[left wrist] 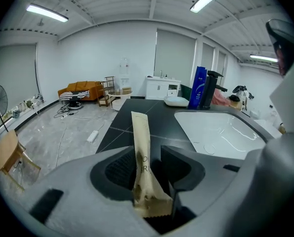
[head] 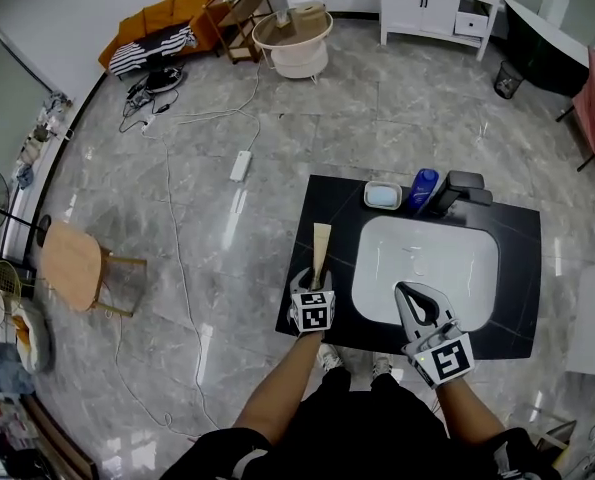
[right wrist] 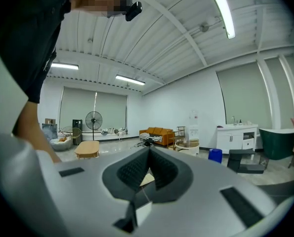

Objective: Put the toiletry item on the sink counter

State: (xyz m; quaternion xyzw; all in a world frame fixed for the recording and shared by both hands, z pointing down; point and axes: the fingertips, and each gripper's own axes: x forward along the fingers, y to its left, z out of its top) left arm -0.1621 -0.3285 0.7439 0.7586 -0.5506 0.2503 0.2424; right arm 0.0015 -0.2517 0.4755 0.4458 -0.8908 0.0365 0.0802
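i'm seeing left claw [left wrist: 154, 151] released, jaws standing apart around tan sachet [left wrist: 140, 132], which is lying on black bench [head: 518, 236] left of sink [head: 427, 268]. right claw [right wrist: 149, 150] hovering clenched, empty, over sink's near rim.

My grey two-jaw left tool [head: 315, 280] is held low in front of me at the end of my bare, outstretched left forearm [head: 277, 383]. Its jaws stand apart, with a tan paper sachet [left wrist: 141, 137] upright and unclamped between them. My matching right tool [head: 407, 293] reaches forward from my right forearm [head: 465, 406], angled slightly leftward, jaws closed tip to tip.
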